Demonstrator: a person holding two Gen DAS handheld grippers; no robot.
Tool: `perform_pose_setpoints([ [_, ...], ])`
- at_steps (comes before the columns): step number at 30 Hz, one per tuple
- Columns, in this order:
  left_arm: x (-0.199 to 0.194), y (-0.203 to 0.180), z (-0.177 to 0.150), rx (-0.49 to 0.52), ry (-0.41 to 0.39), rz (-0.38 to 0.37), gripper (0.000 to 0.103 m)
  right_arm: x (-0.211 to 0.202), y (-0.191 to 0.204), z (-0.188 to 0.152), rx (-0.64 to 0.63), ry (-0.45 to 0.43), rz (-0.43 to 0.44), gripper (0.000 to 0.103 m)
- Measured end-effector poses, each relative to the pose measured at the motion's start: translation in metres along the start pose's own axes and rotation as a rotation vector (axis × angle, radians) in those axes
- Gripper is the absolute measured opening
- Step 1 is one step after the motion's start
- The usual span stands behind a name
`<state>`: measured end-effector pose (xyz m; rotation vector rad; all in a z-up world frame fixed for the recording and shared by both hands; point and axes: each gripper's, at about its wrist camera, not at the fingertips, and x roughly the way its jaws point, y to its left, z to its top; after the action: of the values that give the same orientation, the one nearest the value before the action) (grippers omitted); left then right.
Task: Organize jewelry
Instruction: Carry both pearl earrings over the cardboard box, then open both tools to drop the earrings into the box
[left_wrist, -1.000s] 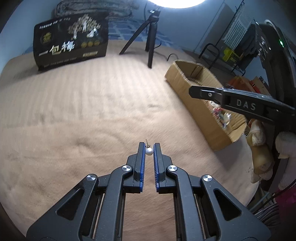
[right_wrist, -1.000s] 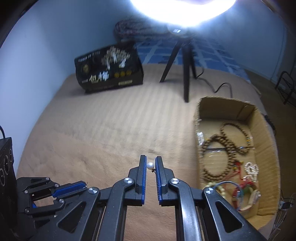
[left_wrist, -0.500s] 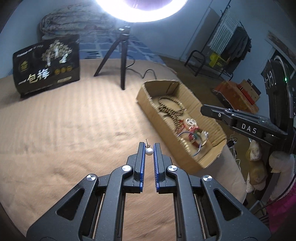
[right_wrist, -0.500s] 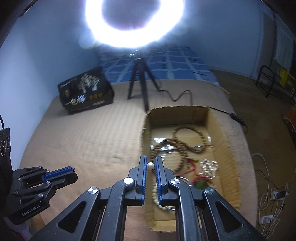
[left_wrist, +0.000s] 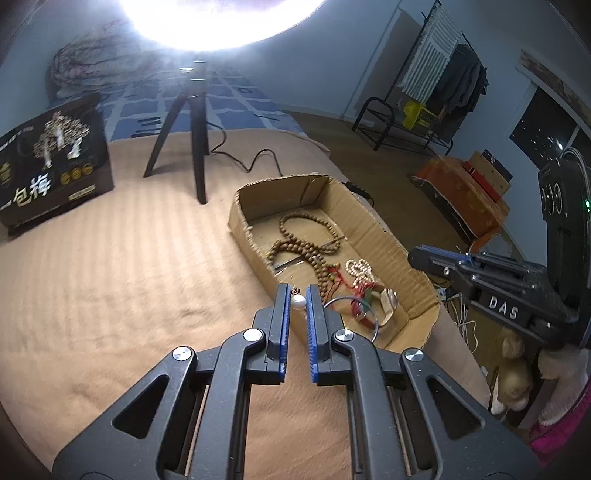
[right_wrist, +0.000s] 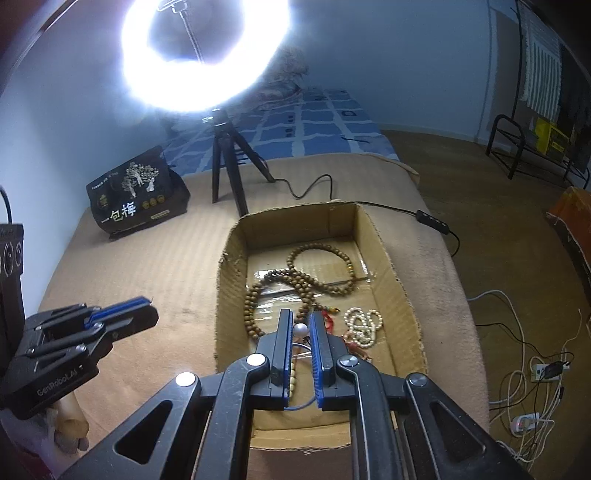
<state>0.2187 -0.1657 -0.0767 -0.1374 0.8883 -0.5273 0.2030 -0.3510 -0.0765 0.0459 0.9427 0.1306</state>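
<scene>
My left gripper (left_wrist: 297, 295) is shut on a pearl earring (left_wrist: 297, 301) with a small hook on top, held above the left wall of a cardboard box (left_wrist: 243, 221). My right gripper (right_wrist: 298, 320) is shut on a second pearl earring (right_wrist: 300, 329) and hangs over the near part of the same box (right_wrist: 229, 273). Inside the box lie wooden bead strands (right_wrist: 306, 280), a white bead bracelet (right_wrist: 364, 326), red-corded pieces and a blue ring. The right gripper also shows at the right of the left wrist view (left_wrist: 436, 258), the left gripper at the left of the right wrist view (right_wrist: 144, 306).
The box sits on a tan ribbed blanket (left_wrist: 110, 277). A ring light on a black tripod (right_wrist: 225, 166) stands behind the box, its cable trailing right. A black printed bag (right_wrist: 133, 195) stands at the back left. Cables and power strips lie on the floor (right_wrist: 535, 369) to the right.
Both grippers have moved right and forward toward the box, each still holding its pearl earring. The right gripper is now over the box's inside; the left is at its left wall.
</scene>
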Motion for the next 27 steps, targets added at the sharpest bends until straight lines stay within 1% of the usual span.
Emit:
perform_pose_setpoints([
  [5,0.012,-0.009,0.006,0.025,0.008,-0.008,0.007,0.005,-0.007,-0.004,-0.003,0.016,-0.016,0.007],
  [12,0.024,-0.019,0.012,0.035,0.009,-0.019,0.007,0.009,-0.02,-0.006,0.016,0.026,-0.03,0.007],
  [22,0.035,-0.029,0.02,0.047,-0.002,-0.013,0.007,0.014,-0.023,-0.008,0.021,0.038,-0.037,0.008],
  [24,0.036,-0.03,0.021,0.047,-0.005,-0.01,0.007,0.014,-0.024,-0.008,0.021,0.036,-0.045,0.016],
  [25,0.036,-0.03,0.021,0.047,-0.008,-0.005,0.007,0.014,-0.024,-0.009,0.019,0.034,-0.047,0.025],
  [26,0.036,-0.03,0.021,0.048,-0.007,0.007,0.007,0.014,-0.024,-0.009,0.017,0.032,-0.05,0.031],
  [27,0.037,-0.03,0.022,0.05,-0.006,0.014,0.007,0.013,-0.024,-0.009,0.015,0.029,-0.057,0.032],
])
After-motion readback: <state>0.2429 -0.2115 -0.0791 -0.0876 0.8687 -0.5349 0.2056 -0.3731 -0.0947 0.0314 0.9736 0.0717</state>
